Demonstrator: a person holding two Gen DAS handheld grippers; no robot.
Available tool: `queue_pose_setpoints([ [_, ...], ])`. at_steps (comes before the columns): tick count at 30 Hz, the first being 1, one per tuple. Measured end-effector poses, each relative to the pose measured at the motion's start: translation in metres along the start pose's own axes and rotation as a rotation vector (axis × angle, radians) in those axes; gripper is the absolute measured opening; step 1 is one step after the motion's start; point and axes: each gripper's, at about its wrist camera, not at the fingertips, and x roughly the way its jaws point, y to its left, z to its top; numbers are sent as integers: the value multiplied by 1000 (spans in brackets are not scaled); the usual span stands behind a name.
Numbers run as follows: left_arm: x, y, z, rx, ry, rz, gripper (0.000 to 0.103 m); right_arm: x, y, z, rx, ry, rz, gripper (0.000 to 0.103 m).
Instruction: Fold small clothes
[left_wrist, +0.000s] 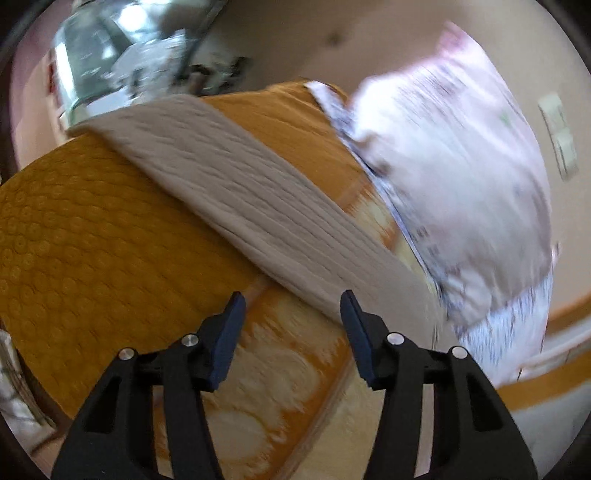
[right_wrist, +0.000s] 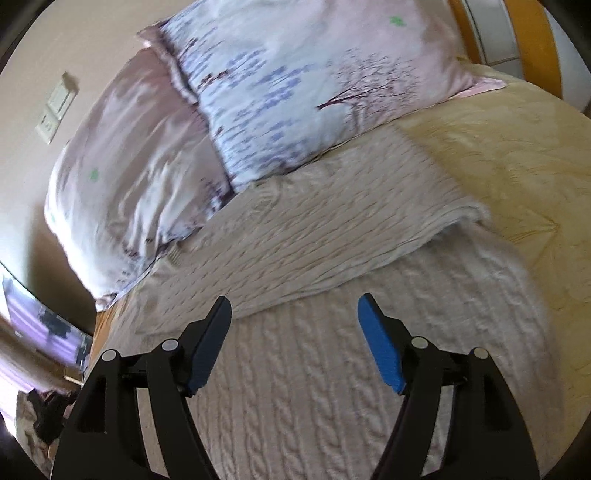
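The cream knitted sweater (right_wrist: 332, 369) lay on the bed just below the pillows (right_wrist: 295, 92), one part already folded over, and both the left gripper (left_wrist: 291, 332) and right gripper (right_wrist: 295, 332) hung with fingers spread, empty; the next fold, I judged, wanted both edges pinched together evenly.

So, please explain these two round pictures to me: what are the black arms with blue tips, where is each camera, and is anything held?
There is no robot here. A person holds one hand tool in each hand, and each tool carries its own wide-angle camera looking along two fingers. The left gripper hangs over an orange bedspread; the right gripper hangs over a beige knitted garment, partly folded, on the bed. Two flowered pillows lie behind it. Both pairs of blue pads stand apart with nothing between them, so nothing is held.
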Motion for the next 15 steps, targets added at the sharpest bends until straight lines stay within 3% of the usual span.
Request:
queue_pose_setpoints([
  [3,-1,17,16,-94,-30,-19,43,-4,5,-2,-18,-6,12,73],
  [9,-1,28,39,-128,-108,22,43,-11,6,1,-33,-27,21,76],
  [11,0,30,43,-151,-109,27,35,-11,8,1,-43,-27,26,76],
  [13,1,30,45,-147,-103,27,14,-10,9,0,-50,-24,29,76],
  [15,0,26,44,-136,-104,14,9,-8,10,0,-55,-17,33,76],
])
